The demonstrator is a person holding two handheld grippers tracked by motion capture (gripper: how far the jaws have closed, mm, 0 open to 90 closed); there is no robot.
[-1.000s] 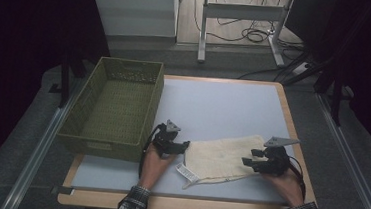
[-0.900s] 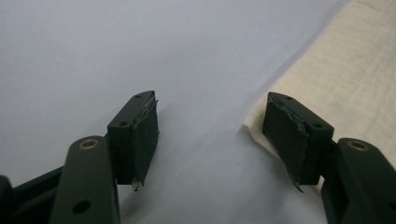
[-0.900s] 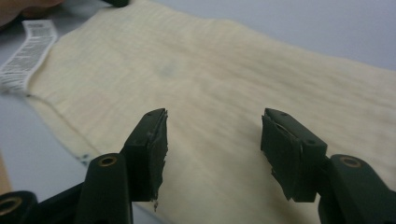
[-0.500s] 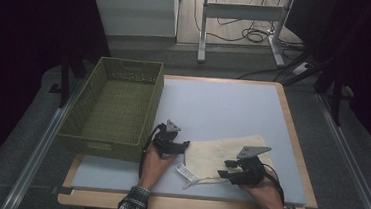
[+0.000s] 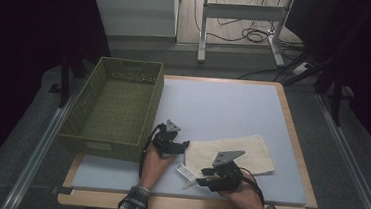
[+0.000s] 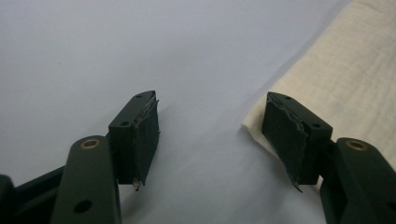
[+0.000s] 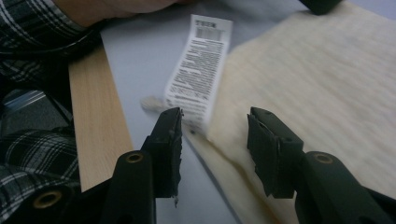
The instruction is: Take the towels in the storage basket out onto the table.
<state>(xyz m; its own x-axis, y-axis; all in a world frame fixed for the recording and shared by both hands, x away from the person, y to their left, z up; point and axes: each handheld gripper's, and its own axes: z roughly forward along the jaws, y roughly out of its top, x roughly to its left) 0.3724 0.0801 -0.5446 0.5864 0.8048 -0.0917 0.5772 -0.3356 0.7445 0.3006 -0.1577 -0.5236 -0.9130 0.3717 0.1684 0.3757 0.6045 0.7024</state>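
A cream cloth (image 5: 242,153) lies flat on the pale blue mat (image 5: 223,107), with a white printed label (image 5: 184,172) at its near left corner. My left gripper (image 5: 183,145) rests at the cloth's left end. It is open, and one of its pads touches the cloth's corner (image 6: 345,70) in the left gripper view (image 6: 212,126). My right gripper (image 5: 200,178) is low at the cloth's near edge by the label (image 7: 198,70). Its jaws have just been closing, with the cloth's edge (image 7: 317,79) between them (image 7: 215,140) and no pad pressing on it.
A green woven basket (image 5: 105,143) stands on the left of the table, close to my left hand. The table's wooden border (image 5: 190,205) runs along the near side. A plaid sleeve (image 7: 28,154) shows beside the right gripper.
My right gripper has moved left along the cloth's near edge, from its right end to the label corner, and its jaws have narrowed. The left gripper has kept still.
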